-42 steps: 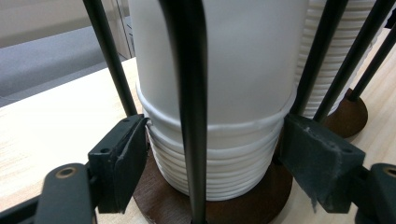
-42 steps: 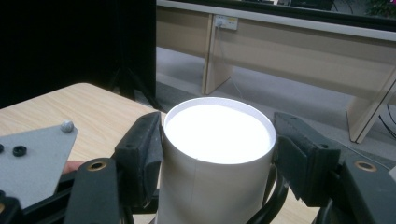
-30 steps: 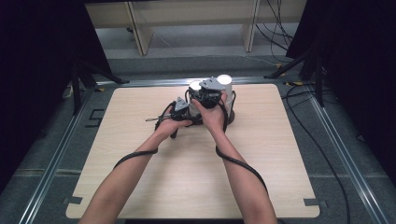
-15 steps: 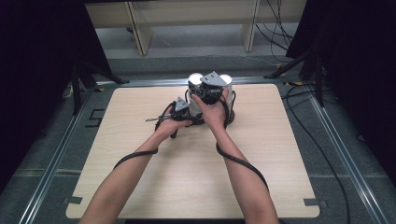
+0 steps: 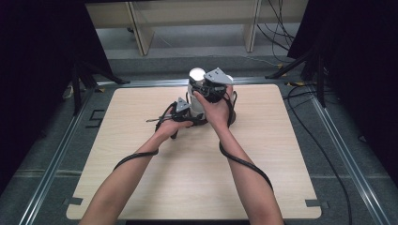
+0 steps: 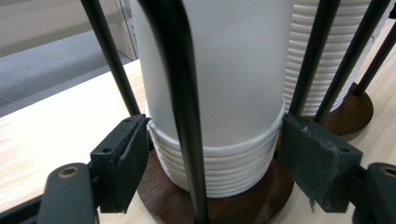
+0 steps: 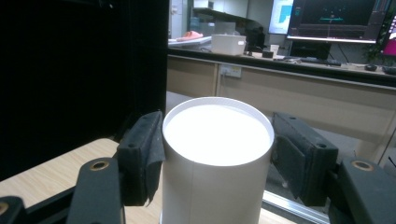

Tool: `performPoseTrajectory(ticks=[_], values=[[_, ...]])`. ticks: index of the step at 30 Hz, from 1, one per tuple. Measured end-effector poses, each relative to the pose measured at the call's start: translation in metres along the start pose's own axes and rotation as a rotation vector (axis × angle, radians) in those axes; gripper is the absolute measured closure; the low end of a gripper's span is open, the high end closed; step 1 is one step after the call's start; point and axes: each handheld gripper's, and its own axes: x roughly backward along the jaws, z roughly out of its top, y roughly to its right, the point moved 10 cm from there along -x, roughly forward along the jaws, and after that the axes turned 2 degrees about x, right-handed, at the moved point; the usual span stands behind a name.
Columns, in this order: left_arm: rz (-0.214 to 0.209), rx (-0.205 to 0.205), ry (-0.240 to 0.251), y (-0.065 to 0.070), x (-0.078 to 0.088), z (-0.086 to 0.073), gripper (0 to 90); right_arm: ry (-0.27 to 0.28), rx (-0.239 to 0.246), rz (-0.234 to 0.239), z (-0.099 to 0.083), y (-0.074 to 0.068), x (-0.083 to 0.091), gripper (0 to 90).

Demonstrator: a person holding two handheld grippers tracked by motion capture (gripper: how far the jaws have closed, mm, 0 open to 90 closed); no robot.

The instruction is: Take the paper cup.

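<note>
Right tongs (image 7: 217, 154) grip the upturned white paper cup (image 7: 217, 158), axis vertical, directly above the black-rod cup rack (image 6: 187, 93); left tongs (image 6: 215, 154) clamp the nested white stack (image 6: 219, 163) below.

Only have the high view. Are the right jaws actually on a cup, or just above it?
Observer: On it. The right gripper has a pad pressed on each side of a white cup, closed end up.
Operator: Left one?
Observer: The left gripper clamps the stack low down, with its pads against the stacked rims.
Operator: What holds the stack?
Observer: Black rods stand around it on a round brown base. A second stack stands just behind.
</note>
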Motion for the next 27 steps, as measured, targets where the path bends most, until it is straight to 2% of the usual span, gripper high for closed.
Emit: performPoseTrajectory(ticks=[1, 5, 8, 9, 10, 12, 13, 14, 15, 16, 17, 20, 21, 22, 23, 24, 25, 27], values=[[0.001, 0.006, 0.005, 0.000, 0.002, 0.001, 22.1, 0.007, 0.017, 0.002, 0.003, 0.001, 0.002, 37.1], [0.014, -0.044, 0.007, 0.000, 0.011, 0.001, 15.4, 0.016, 0.024, 0.013, 0.009, 0.000, 0.012, 37.1], [0.024, -0.040, 0.020, 0.000, 0.021, 0.002, 12.8, 0.012, 0.017, 0.026, 0.008, -0.002, 0.019, 37.1], [0.024, -0.040, 0.020, 0.000, 0.025, 0.002, 11.7, 0.012, 0.038, 0.016, 0.008, 0.001, 0.021, 37.1], [0.024, -0.041, 0.017, 0.000, 0.029, 0.002, 10.6, 0.004, 0.022, 0.026, 0.006, -0.001, 0.023, 37.0], [0.021, -0.069, 0.012, 0.001, 0.036, 0.000, 9.2, 0.012, 0.024, 0.027, 0.005, -0.001, 0.028, 37.1], [0.020, -0.075, 0.020, 0.002, 0.040, 0.000, 8.8, 0.008, 0.003, 0.032, 0.004, -0.002, 0.030, 37.1], [0.017, -0.082, 0.017, 0.003, 0.045, -0.001, 8.4, 0.012, 0.019, 0.031, 0.003, -0.001, 0.032, 37.1], [0.014, -0.085, 0.025, 0.004, 0.048, -0.001, 8.1, 0.005, 0.000, 0.041, 0.001, -0.003, 0.034, 37.1], [0.010, -0.087, 0.030, 0.006, 0.053, -0.002, 8.0, 0.004, 0.011, 0.037, 0.000, -0.002, 0.036, 37.1], [0.006, -0.091, 0.031, 0.007, 0.058, -0.002, 7.9, -0.003, -0.014, 0.049, -0.003, -0.005, 0.040, 37.1], [-0.006, -0.092, 0.072, 0.013, 0.068, 0.000, 7.9, -0.001, -0.011, 0.058, -0.004, -0.007, 0.043, 37.1], [-0.009, -0.095, 0.073, 0.015, 0.072, -0.001, 7.9, 0.007, -0.007, 0.050, -0.004, -0.006, 0.045, 37.1], [-0.018, -0.096, 0.082, 0.018, 0.077, -0.001, 7.8, -0.007, -0.022, 0.064, -0.006, -0.009, 0.048, 37.0], [-0.016, -0.098, 0.075, 0.020, 0.081, -0.002, 7.7, 0.003, -0.012, 0.074, -0.006, -0.010, 0.049, 37.1], [-0.018, -0.097, 0.085, 0.021, 0.085, -0.002, 7.7, -0.008, -0.029, 0.070, -0.008, -0.011, 0.052, 37.0], [-0.020, -0.096, 0.092, 0.023, 0.091, -0.002, 7.6, -0.011, -0.004, 0.073, -0.009, -0.011, 0.054, 37.1], [-0.020, -0.086, 0.108, 0.025, 0.098, -0.002, 7.6, -0.008, -0.013, 0.082, -0.011, -0.014, 0.058, 37.0]])
